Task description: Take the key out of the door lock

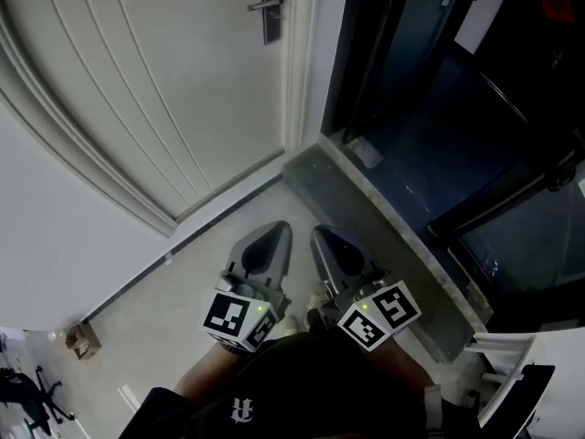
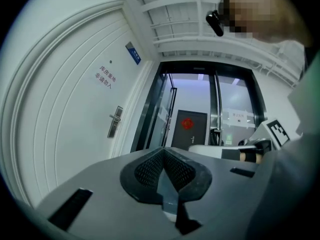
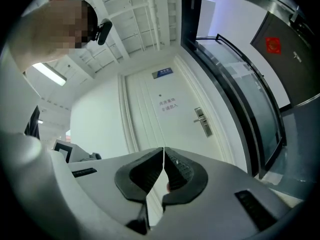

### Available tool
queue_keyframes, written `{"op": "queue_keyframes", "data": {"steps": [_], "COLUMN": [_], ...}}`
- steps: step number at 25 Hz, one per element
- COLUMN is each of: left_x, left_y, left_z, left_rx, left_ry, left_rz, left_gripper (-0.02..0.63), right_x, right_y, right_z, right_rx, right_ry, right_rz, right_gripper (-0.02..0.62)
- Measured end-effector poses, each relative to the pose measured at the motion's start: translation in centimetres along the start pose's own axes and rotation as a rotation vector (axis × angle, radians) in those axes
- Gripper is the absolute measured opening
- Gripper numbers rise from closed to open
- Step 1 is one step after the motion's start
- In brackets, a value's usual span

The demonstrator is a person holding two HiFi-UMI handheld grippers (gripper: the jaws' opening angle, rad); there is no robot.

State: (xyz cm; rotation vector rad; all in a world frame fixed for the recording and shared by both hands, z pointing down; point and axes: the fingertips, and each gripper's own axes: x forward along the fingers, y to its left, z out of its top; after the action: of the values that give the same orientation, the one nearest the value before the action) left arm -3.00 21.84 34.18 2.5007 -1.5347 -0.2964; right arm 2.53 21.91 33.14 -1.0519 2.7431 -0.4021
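A: Where are the two grippers?
B: Both are low, close to the person's body, above the pale speckled floor (image 1: 219, 245). The left gripper (image 1: 277, 231) and the right gripper (image 1: 320, 236) are side by side, near each other. They point toward the white panelled door (image 1: 155, 90).
A: What is the state of the fingers?
B: On the left gripper the two black ribbed pads (image 2: 150, 170) meet at the tips, and nothing is between them. The right gripper is the same: its jaws are closed together and empty.
A: And the key?
B: The silver metal lock plate with a lever handle (image 1: 271, 12) sits at the right edge of the door, well apart from both grippers. I cannot make out the key on it in any view; it is too small.
A: What else is near?
B: A small blue sign (image 3: 163, 73) is high on the door, with printed characters under it. To the right of the door there is a dark glass wall (image 1: 430, 80). A grey stone threshold (image 1: 366, 199) runs along its foot.
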Motion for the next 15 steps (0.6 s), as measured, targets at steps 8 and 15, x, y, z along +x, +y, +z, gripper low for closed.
{"op": "queue_keyframes", "data": {"steps": [8, 15], "left_x": [6.0, 13.4], "left_y": [4.1, 7.7], "left_z": [-0.3, 0.2], "left_rx": [0.000, 0.004], "left_ry": [0.005, 0.007], "left_rz": [0.047, 0.091], "left_gripper": [0.006, 0.006], "right_x": [5.9, 11.9], "right_y": [-4.8, -10.9], "right_z": [0.4, 2.2], "right_rx": [0.008, 0.010], "right_ry": [0.012, 0.026], "right_rz": [0.048, 0.091], "right_gripper": [0.017, 0.017]}}
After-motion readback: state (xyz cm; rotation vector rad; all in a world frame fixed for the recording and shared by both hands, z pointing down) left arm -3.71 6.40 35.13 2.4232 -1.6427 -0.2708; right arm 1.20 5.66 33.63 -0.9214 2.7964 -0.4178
